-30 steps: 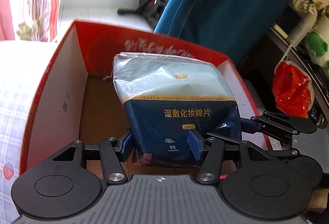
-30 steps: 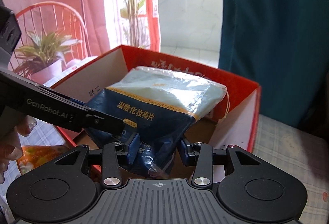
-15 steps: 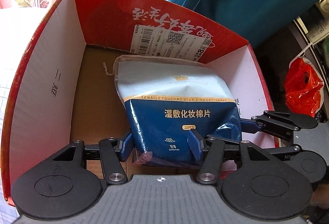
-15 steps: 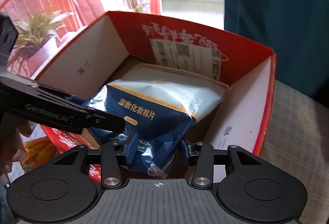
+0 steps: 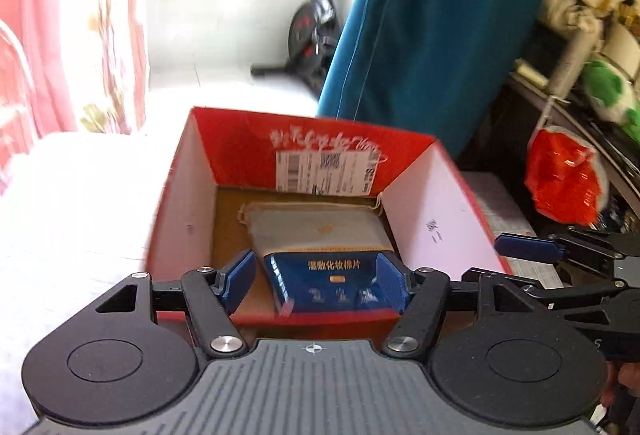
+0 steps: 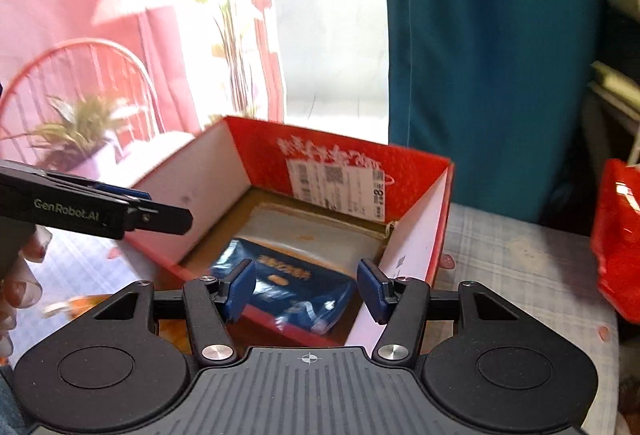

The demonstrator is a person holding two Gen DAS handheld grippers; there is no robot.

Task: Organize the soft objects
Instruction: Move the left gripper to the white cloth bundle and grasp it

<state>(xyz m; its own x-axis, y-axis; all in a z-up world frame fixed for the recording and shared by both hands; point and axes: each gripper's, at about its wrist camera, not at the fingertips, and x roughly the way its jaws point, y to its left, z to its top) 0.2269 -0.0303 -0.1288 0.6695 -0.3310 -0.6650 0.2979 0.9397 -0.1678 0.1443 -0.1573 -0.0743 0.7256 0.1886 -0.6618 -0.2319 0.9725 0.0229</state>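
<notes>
A blue and silver pack of cotton pads (image 5: 320, 243) (image 6: 296, 275) lies flat on the floor of the open red cardboard box (image 5: 312, 151) (image 6: 340, 151). My left gripper (image 5: 316, 283) hovers above the box's near wall, its jaws opening, blue pads clear of the pack. My right gripper (image 6: 306, 287) is also above the near edge with jaws opening and nothing pressed between them. The left gripper's arm crosses the left side of the right wrist view.
A teal curtain (image 5: 432, 35) hangs behind the box. A red plastic bag (image 5: 564, 175) and a green plush toy (image 5: 608, 83) sit at the right by dark shelves. An exercise bike (image 5: 316, 31) stands on the floor beyond. A checked cloth (image 6: 520, 275) covers the surface.
Both grippers let go of the pack, opened and pulled back and up. The pack now lies on the box floor.
</notes>
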